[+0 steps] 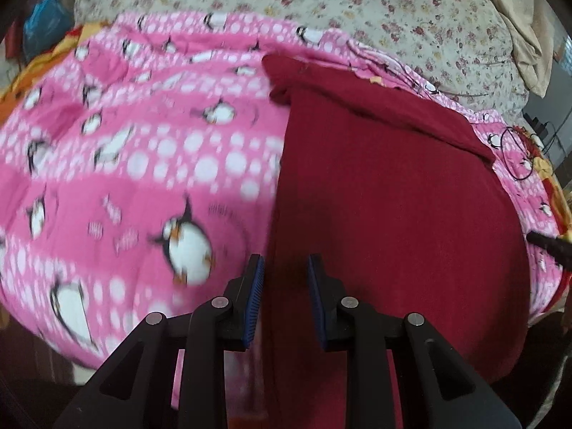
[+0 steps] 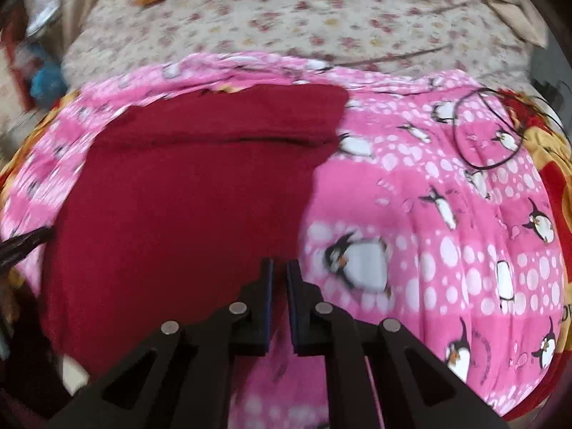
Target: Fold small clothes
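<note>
garment: dark red cloth [image 1: 393, 214], lying flat on the pink penguin blanket [image 1: 143, 164]; a fold runs across its far end, far corner rumpled
garment, right view: same red cloth [image 2: 178, 207] fills the left half of the view; its right edge runs down toward the gripper tips
left gripper: [image 1: 286, 268] black fingers with blue pads [image 1: 254, 286], a narrow gap between them, nothing clamped in it; red cloth's left edge shows through the gap, lying below
left gripper pose: angled down over the near left edge of the garment; contact with the fabric can't be told
right gripper: [image 2: 279, 271] jaws close together, only a thin slit; no fabric visibly pinched between them
right gripper pose: angled down at the garment's near right edge, where red meets pink
blanket: pink, white dots, penguins; spread over an orange and red cover [image 2: 557, 193] that shows at the sides
bed: floral sheet [image 1: 411, 18] beyond the blanket, beige cloth [image 1: 529, 35] bunched at the far right
cable: thin black loop [image 2: 489, 132] on the blanket, well to the right of the garment, not touching it
blur: both views smeared, fine detail on the cloth's edges unreadable
</note>
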